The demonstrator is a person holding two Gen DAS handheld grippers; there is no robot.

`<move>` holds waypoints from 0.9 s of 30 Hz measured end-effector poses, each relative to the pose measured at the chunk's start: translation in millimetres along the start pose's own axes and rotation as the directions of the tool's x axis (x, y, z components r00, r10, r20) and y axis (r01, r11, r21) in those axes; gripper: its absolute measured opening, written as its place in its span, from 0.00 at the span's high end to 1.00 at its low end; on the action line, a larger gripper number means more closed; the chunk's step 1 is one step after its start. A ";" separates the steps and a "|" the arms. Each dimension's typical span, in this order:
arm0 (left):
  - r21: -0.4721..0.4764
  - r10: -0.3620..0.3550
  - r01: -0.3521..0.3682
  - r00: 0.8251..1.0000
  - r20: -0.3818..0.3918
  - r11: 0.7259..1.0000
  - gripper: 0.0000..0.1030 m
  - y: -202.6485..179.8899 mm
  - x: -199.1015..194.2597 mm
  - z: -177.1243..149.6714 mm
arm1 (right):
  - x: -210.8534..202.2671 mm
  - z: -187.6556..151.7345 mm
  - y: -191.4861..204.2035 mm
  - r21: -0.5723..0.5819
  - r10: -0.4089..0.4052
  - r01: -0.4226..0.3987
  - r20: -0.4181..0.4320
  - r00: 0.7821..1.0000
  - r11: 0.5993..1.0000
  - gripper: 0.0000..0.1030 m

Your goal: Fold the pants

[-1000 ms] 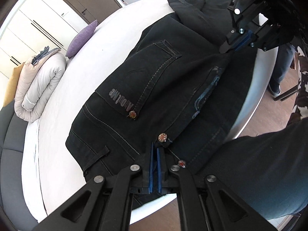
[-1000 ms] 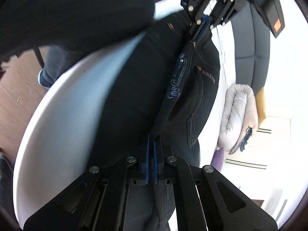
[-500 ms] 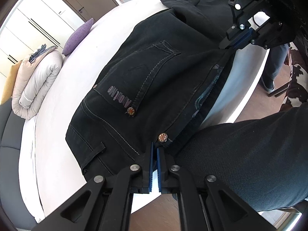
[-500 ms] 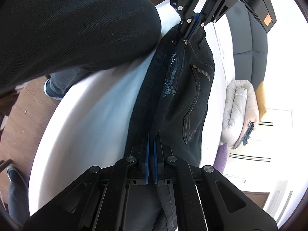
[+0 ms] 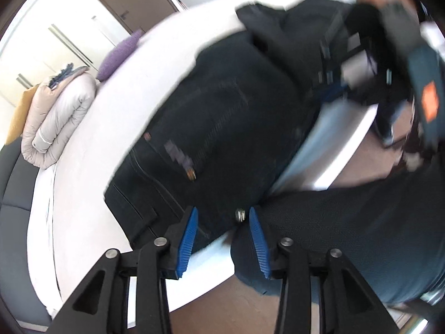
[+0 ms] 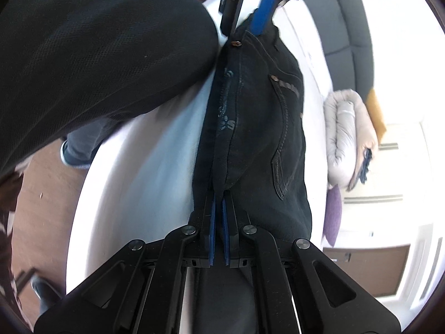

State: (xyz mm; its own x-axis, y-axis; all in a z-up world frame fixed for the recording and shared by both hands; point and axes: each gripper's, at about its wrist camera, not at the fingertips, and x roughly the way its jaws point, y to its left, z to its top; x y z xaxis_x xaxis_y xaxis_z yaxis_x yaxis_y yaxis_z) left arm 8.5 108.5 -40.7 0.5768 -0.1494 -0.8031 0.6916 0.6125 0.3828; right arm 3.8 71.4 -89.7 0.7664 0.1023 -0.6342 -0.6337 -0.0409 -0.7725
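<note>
— Where are the pants [image 5: 230,128]?
— On the white bed [image 5: 91,194], at twelve o'clock from the left gripper [image 5: 222,239], jaws apart. The right gripper [image 6: 219,222] clamps their fold.
— How many?
— One pair, two grippers.

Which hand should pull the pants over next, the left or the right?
Probably the right. The right gripper is shut on the pants, pinching the fabric edge. The left gripper is open at the waistband, holding nothing, so it would need to grab on first.
</note>
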 end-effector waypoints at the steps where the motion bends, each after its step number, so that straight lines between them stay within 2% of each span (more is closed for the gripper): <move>1: -0.045 -0.006 0.008 0.999 0.043 0.999 0.51 6.5 -5.6 11.8 | -0.7 0.1 1.4 0.017 -0.014 0.014 -0.001 1.000 1.000 0.96; 2: -0.096 -0.009 0.017 0.997 0.081 0.995 0.44 13.1 -7.0 23.5 | -1.2 -0.1 2.6 0.037 -0.025 0.026 -0.002 1.000 0.999 0.95; 4: -0.207 -0.025 0.052 0.991 0.134 0.977 0.44 25.0 2.0 47.4 | -2.0 -1.0 3.2 0.087 -0.048 0.048 0.000 0.999 0.995 0.95; 6: -0.280 -0.054 0.085 0.992 0.116 0.956 0.44 28.8 31.3 69.2 | -4.7 -2.8 2.9 0.135 -0.053 0.051 0.012 0.998 0.990 0.94; 8: -0.319 -0.059 0.071 0.997 0.047 0.945 0.44 26.6 66.6 81.7 | -11.4 -9.5 -3.8 0.231 -0.032 0.023 0.035 0.999 0.973 0.91; 10: -0.382 -0.098 0.091 0.995 0.001 0.919 0.49 24.0 97.1 86.1 | -22.0 -22.2 -16.8 0.376 0.009 -0.033 0.068 0.998 0.926 0.89; 12: -0.462 -0.120 0.107 0.993 0.000 0.880 0.48 24.8 113.2 83.7 | -33.6 -44.1 -33.8 0.550 0.060 -0.111 0.110 0.992 0.827 0.83; 13: -0.498 -0.127 0.115 0.992 0.011 0.859 0.48 25.3 115.8 80.7 | -39.8 -64.5 -45.8 0.664 0.073 -0.145 0.135 0.988 0.733 0.75; 14: -0.541 -0.140 0.133 0.990 0.028 0.830 0.48 28.6 118.1 76.8 | -42.5 -81.7 -54.9 0.734 0.082 -0.170 0.155 0.985 0.657 0.58; 15: -0.576 -0.152 0.151 0.987 0.047 0.804 0.48 31.8 119.7 73.4 | -44.5 -107.4 -68.6 0.818 0.086 -0.196 0.178 0.980 0.541 0.46; 16: -0.599 -0.161 0.168 0.985 0.065 0.783 0.47 33.5 120.3 70.2 | -45.5 -130.1 -80.2 0.872 0.072 -0.207 0.196 0.978 0.443 0.32; 18: -0.614 -0.171 0.184 0.982 0.081 0.768 0.47 36.9 123.4 68.8 | -44.2 -199.6 -115.1 0.959 0.024 -0.244 0.243 0.970 0.145 0.32; 19: -0.615 -0.171 0.183 0.982 0.080 0.767 0.46 37.7 126.2 69.4 | -41.1 -228.9 -128.7 0.968 0.006 -0.248 0.248 0.969 0.027 0.32; 20: -0.614 -0.167 0.179 0.983 0.077 0.768 0.46 38.2 127.5 68.7 | -35.5 -265.9 -144.1 0.960 -0.010 -0.252 0.253 0.967 -0.122 0.32; 21: -0.612 -0.159 0.170 0.985 0.074 0.773 0.45 30.8 126.3 69.0 | -27.8 -304.7 -157.7 0.923 -0.027 -0.267 0.270 0.962 -0.277 0.32; 23: -0.608 -0.149 0.160 0.986 0.070 0.778 0.45 24.6 129.0 72.7 | -13.3 -367.4 -173.4 0.806 -0.089 -0.306 0.304 0.949 -0.508 0.32; 24: -0.611 -0.150 0.162 0.986 0.071 0.775 0.45 24.9 130.6 73.4 | -5.6 -391.4 -179.2 0.756 -0.119 -0.315 0.304 0.945 -0.573 0.32; 25: -0.614 -0.153 0.165 0.986 0.074 0.771 0.45 21.1 130.2 74.4 | 4.9 -414.8 -186.1 0.719 -0.123 -0.288 0.274 0.954 -0.632 0.32; 27: -0.621 -0.159 0.173 0.984 0.079 0.765 0.45 15.7 126.4 71.0 | 24.7 -439.2 -193.1 0.663 -0.120 -0.275 0.270 0.955 -0.697 0.32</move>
State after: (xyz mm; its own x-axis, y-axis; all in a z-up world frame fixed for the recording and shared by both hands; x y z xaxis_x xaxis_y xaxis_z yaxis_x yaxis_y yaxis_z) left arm 123.1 44.1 -103.8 0.4918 -0.3057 -0.8153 0.3590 0.9242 -0.1300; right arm 191.1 -354.7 29.1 0.7799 0.3712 -0.5040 0.1611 0.6590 0.7347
